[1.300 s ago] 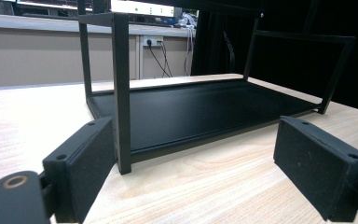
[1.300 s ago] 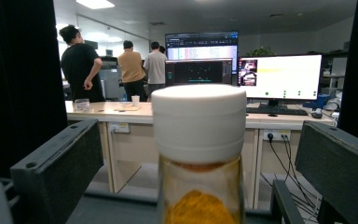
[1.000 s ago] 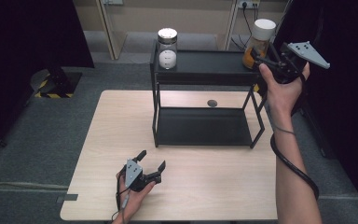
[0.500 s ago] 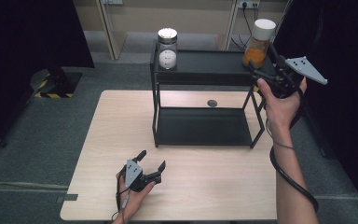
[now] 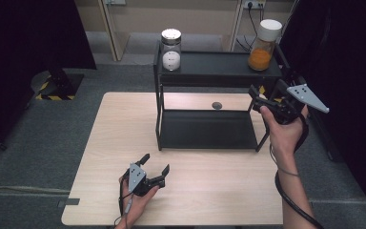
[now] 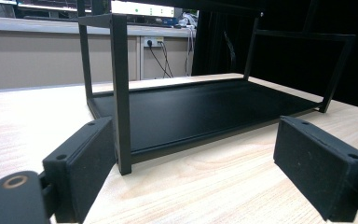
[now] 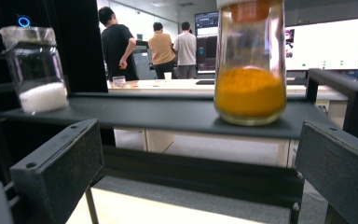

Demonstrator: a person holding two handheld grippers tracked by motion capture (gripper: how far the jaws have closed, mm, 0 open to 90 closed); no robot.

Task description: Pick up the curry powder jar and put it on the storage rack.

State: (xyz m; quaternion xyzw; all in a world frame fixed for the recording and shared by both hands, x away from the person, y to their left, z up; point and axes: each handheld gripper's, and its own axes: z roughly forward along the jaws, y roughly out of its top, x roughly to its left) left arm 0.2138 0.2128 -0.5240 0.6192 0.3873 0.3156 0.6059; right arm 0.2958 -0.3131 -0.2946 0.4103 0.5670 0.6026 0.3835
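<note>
A glass jar of orange powder (image 5: 262,47) with a white lid stands at the right end of the black rack's top shelf (image 5: 219,71). At the left end stands a jar of white powder (image 5: 171,50). My right gripper (image 5: 266,91) hovers open off the rack's right front corner, below and in front of the orange jar (image 7: 250,79), with nothing between its jaws (image 7: 200,172). The white-powder jar (image 7: 35,70) shows at the left of the right gripper view. My left gripper (image 5: 156,162) rests open near the table's front edge, facing the rack's lower shelf (image 6: 205,109), jaws (image 6: 191,172) empty.
The rack stands at the back middle of the light wooden table (image 5: 119,133). A small dark round object (image 5: 216,105) lies on the table behind the rack. Several people (image 7: 149,46) stand far off in the right gripper view. Dark curtains flank the table.
My right gripper has come down and toward the near side, away from the orange jar, which stays in place. The left gripper has not moved.
</note>
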